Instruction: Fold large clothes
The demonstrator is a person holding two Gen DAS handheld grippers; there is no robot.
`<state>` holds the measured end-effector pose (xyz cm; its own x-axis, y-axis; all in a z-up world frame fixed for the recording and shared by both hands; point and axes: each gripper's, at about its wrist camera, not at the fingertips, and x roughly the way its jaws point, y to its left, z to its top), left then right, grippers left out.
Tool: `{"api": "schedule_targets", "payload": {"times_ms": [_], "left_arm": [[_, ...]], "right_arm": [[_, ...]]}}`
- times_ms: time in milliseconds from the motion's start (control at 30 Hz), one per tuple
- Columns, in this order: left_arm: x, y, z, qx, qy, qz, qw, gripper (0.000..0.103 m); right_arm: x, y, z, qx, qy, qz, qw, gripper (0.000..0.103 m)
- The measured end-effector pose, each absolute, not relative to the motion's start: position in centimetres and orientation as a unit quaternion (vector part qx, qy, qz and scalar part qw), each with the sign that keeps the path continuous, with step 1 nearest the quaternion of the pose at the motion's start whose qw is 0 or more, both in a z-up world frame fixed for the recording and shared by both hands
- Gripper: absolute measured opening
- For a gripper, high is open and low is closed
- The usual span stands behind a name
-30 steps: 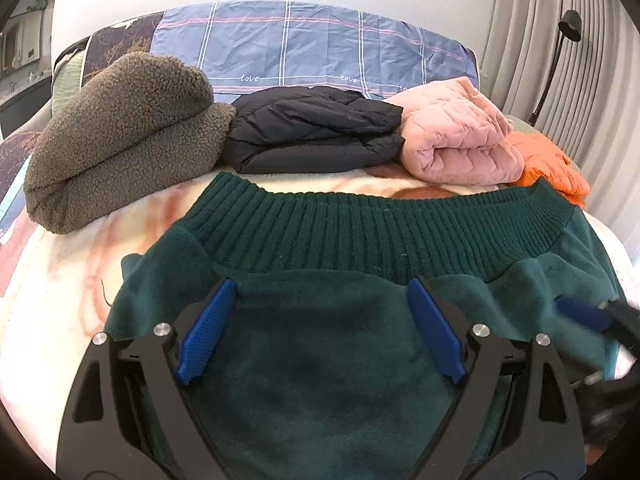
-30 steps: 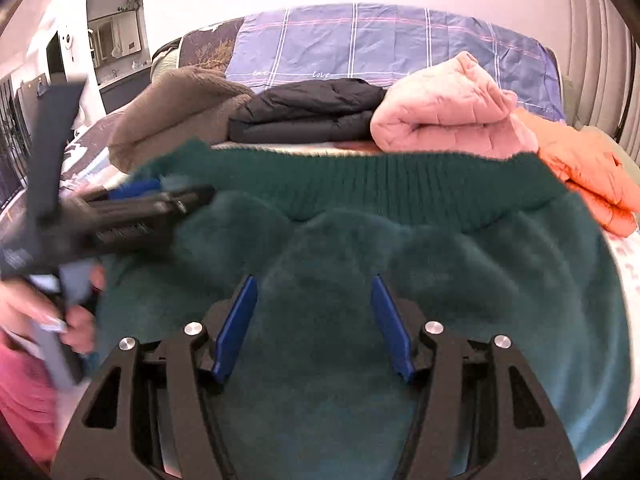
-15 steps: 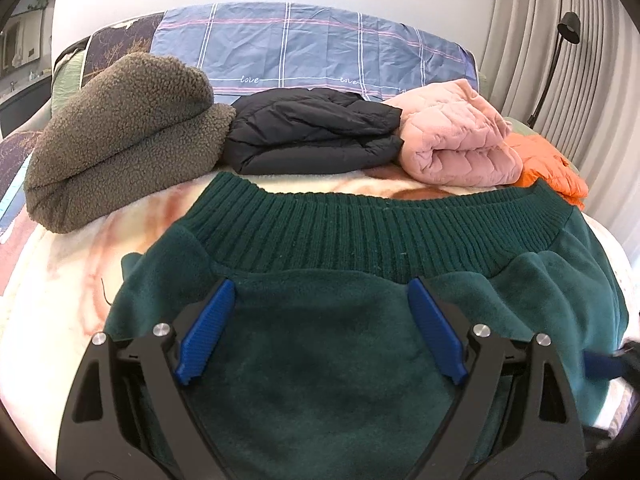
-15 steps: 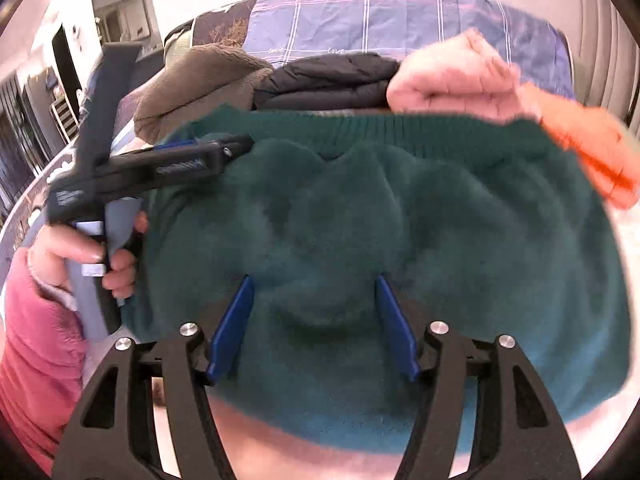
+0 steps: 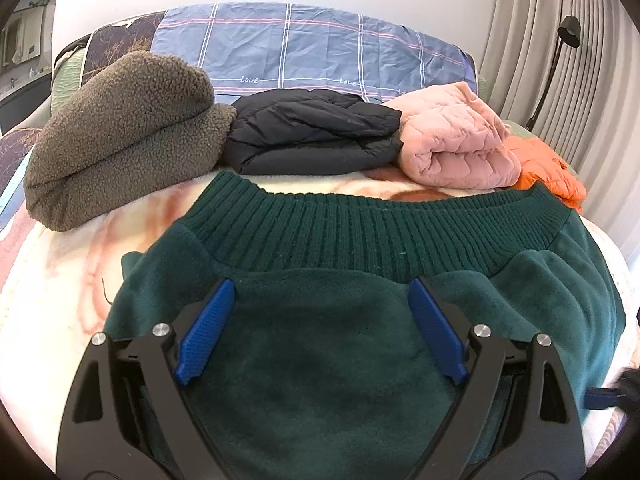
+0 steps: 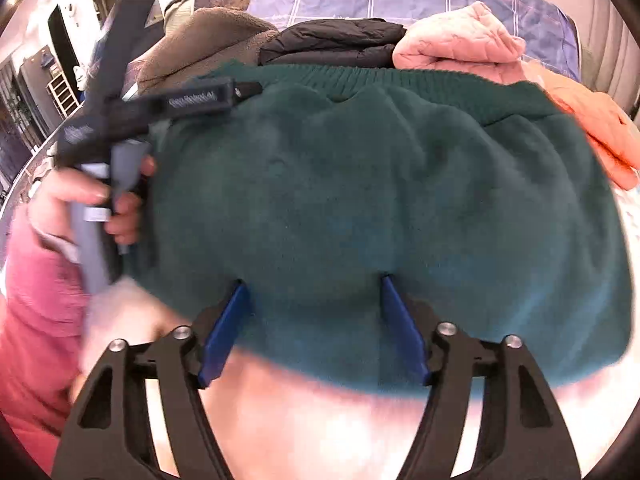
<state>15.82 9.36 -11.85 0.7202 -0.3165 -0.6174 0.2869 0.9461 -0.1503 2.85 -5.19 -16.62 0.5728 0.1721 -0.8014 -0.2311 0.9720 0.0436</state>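
Observation:
A dark green fleece garment (image 5: 340,344) with a ribbed knit band (image 5: 372,232) lies folded on the bed; it also shows in the right wrist view (image 6: 360,200). My left gripper (image 5: 322,292) is open, its blue pads (image 5: 204,336) spread over the green fleece. My right gripper (image 6: 312,292) is open at the near edge of the garment. The left gripper also shows in the right wrist view (image 6: 240,90), held in a hand at the garment's left side.
Folded clothes line the back of the bed: a brown fleece (image 5: 120,136), a black jacket (image 5: 312,136), a pink quilted jacket (image 5: 456,140) and an orange jacket (image 5: 548,172). A blue plaid pillow (image 5: 312,56) stands behind them. A patterned cream blanket (image 5: 60,280) covers the bed.
My right gripper has drawn back toward the garment's near edge and out of the left wrist view. The left gripper has stayed where it was, open.

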Motion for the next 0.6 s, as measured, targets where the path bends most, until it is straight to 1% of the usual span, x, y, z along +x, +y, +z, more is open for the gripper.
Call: {"api": "schedule_targets", "payload": {"times_ms": [33,67,133,200,267,333,433,533,600], "left_arm": [[15.8,9.3,-11.9,-0.021,0.337,-0.161,0.927,0.090],[15.9,9.4,-11.9,-0.022,0.337,-0.162,0.927,0.090],[15.9,9.5,-11.9,-0.026,0.337,-0.164,0.927,0.090],[15.8,9.5,-11.8,-0.026,0.336,-0.165,0.927,0.090],[15.8,9.6,-11.9,-0.028,0.336,-0.165,0.927,0.090],[15.9,9.7,-11.9,-0.031,0.337,-0.167,0.926,0.090],[15.9,9.7,-11.8,-0.031,0.337,-0.166,0.926,0.090],[15.7,9.8,-11.7,-0.034,0.336,-0.168,0.926,0.090],[15.7,9.8,-11.7,-0.033,0.335,-0.169,0.926,0.090]], "right_arm": [[2.8,-4.9,-16.5,-0.035,0.447,0.108,0.887,0.076],[2.8,-4.6,-16.3,-0.034,0.448,0.102,0.888,0.082],[2.7,-3.8,-16.3,-0.048,0.449,0.111,0.885,0.087],[2.2,-3.7,-15.6,-0.059,0.447,0.118,0.885,0.087],[1.5,-4.3,-14.0,-0.042,0.438,0.132,0.888,0.083],[1.3,-5.5,-11.3,-0.018,0.406,0.135,0.904,0.080],[2.5,-6.9,-8.0,-0.014,0.352,0.110,0.929,0.072],[5.4,-8.2,-6.7,0.010,0.345,0.090,0.934,0.062],[7.4,-8.5,-6.4,0.039,0.348,0.099,0.931,0.060]]}}
